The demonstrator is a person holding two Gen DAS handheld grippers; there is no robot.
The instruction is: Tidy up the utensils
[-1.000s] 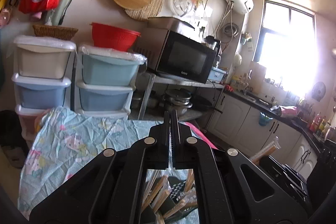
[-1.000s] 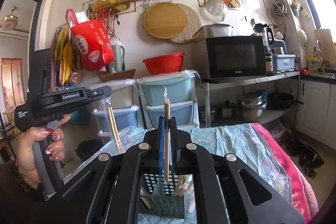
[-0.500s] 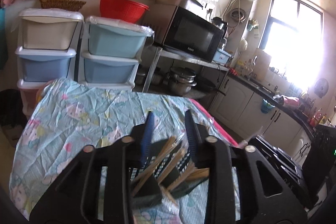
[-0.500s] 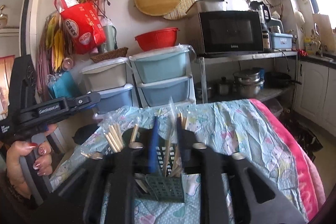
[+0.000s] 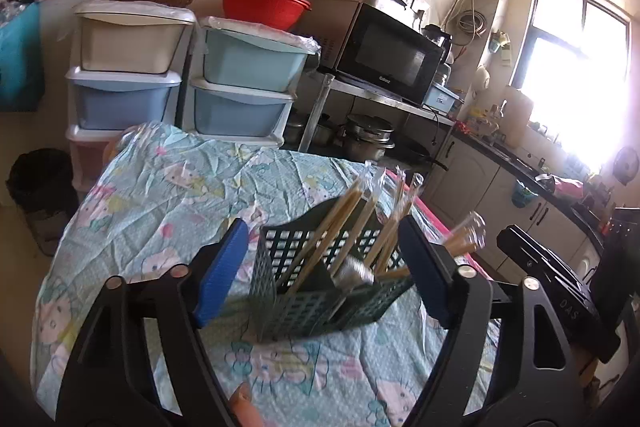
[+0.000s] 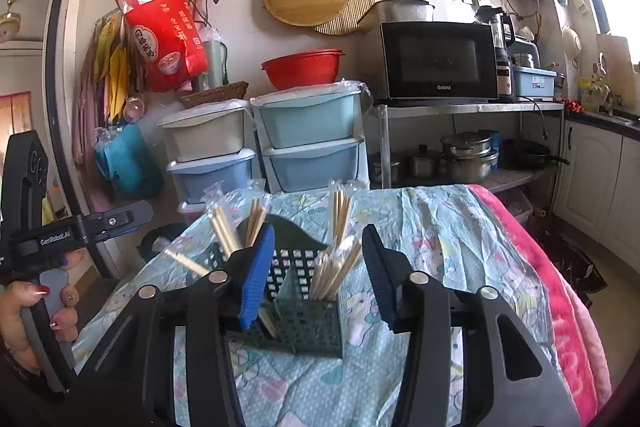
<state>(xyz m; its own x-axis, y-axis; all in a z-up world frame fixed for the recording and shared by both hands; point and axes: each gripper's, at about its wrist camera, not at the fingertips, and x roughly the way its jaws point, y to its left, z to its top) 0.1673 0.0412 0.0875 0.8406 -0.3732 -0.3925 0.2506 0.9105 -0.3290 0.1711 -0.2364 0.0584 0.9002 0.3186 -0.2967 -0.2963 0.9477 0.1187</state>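
Left black two-finger gripper (image 5: 322, 263) first: its blue-padded jaws are opening, spread wide, and nothing is pinched between them. The basket sits in the gap as the camera sees it, but the pads press on nothing. Right black two-finger gripper (image 6: 316, 277) is the same story: jaws opening, about half spread, pads free, with the basket and its sticks seen through the gap beyond the tips.

Now the scene, big to small. A table draped in a wrinkled pale-blue cartoon-print cloth (image 5: 172, 195) fills the lower half of both views, and a bright pink blanket (image 6: 560, 287) runs along its far right edge in the right wrist view. Behind the table stand 2 stacks of plastic storage drawers (image 6: 308, 147), pale blue and cream, with a red plastic bowl (image 6: 302, 67) on top of 1 stack. To their right, a black microwave oven (image 6: 438, 61) sits on a metal shelf.

On the cloth, near the table's near end, stands the dark green perforated plastic utensil basket (image 5: 304, 303), split into compartments by a divider. Plastic-wrapped wooden chopsticks (image 5: 332, 227) lean upright in it, in several bundles across its compartments.

At the left edge of the right wrist view, a hand with red-painted nails (image 6: 24, 315) grips the other gripper's handle.
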